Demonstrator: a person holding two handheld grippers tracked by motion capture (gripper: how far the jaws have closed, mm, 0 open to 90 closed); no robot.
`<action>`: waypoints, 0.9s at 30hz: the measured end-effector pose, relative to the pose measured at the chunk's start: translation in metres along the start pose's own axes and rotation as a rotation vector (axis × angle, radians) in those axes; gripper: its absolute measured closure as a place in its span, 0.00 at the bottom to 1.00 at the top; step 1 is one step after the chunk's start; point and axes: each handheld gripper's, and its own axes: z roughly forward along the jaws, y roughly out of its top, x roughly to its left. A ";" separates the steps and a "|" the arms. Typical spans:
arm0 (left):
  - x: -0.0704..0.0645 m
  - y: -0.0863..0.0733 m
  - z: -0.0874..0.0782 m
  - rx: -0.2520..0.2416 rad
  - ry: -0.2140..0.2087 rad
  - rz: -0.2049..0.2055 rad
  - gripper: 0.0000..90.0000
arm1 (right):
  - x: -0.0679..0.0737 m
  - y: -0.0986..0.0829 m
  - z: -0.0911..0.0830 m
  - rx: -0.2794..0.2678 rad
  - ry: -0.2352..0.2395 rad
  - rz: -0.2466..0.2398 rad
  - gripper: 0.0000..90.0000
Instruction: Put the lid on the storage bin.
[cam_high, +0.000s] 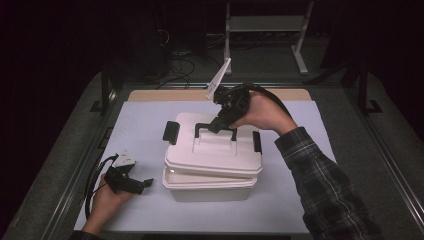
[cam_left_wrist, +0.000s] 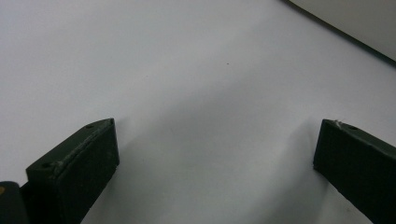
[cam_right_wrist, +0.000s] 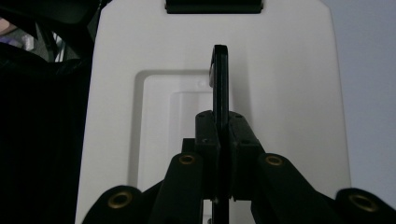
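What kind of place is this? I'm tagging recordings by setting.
Probably a lab or studio set up for recording, not a home. A table under a white sheet stands in a dark room, with cables on the floor behind. A person's handheld right gripper is clamped on a white box's handle.

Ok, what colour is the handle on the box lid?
Black, against the white lid; the handle shows best in the right gripper view.

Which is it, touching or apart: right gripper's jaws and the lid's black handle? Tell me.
Touching. In the right gripper view the right gripper has its jaws shut on the black handle of the white lid, no gap on either side.
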 end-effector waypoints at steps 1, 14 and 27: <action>0.000 0.000 0.000 -0.001 0.000 0.000 0.00 | 0.001 0.002 0.003 0.005 0.006 -0.005 0.94; 0.000 0.000 0.000 -0.002 0.000 -0.001 0.00 | 0.010 0.013 0.024 0.060 0.042 -0.046 0.94; 0.000 0.000 0.000 -0.004 0.000 -0.004 0.00 | 0.014 0.009 0.036 0.067 0.060 -0.051 0.94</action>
